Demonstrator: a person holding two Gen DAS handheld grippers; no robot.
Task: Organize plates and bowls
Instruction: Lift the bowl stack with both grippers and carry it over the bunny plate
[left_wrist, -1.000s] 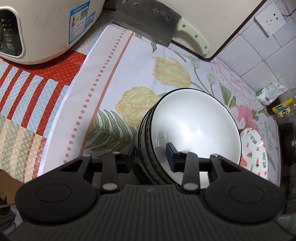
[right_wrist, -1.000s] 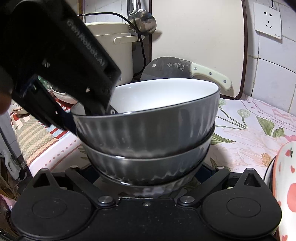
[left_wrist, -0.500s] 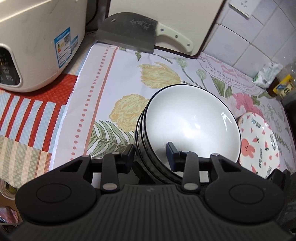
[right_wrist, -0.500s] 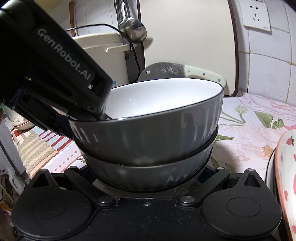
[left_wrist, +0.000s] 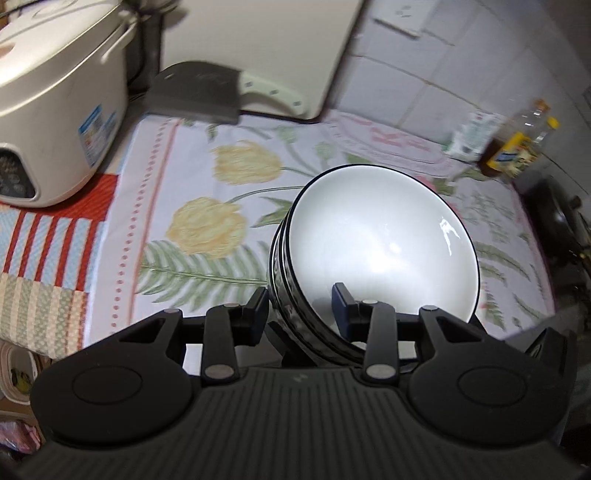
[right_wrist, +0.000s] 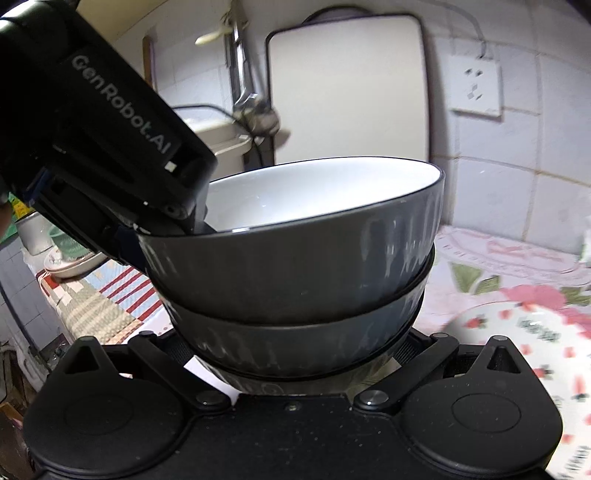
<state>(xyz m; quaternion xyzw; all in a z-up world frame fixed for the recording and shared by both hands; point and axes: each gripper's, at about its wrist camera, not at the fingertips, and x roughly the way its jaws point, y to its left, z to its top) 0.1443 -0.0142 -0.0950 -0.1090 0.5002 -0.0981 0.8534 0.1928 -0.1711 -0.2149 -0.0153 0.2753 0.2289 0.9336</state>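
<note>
The left gripper (left_wrist: 299, 306) pinches the rim of the stacked grey bowls (right_wrist: 295, 266), one pad inside, one outside. The right gripper (right_wrist: 295, 369) cradles the stack's base, apparently clamped on it, sharing the weight above the floral tablecloth (left_wrist: 207, 177) so the bowls stay nested.

My left wrist camera sits just behind its gripper (left_wrist: 299, 306) and looks steeply down at the stacked bowls (left_wrist: 376, 258), right up close, with the floral cloth (left_wrist: 221, 229) spread beyond them and the rice cooker (left_wrist: 55, 110) off to the bowls' left. My right wrist camera looks more nearly level across the same bowls (right_wrist: 295, 266) from hard against their dark side, facing the tiled wall (right_wrist: 517, 166). Both views share the bowls, the white cutting board (right_wrist: 347, 92) standing behind them, and the wall socket (right_wrist: 476, 88).
</note>
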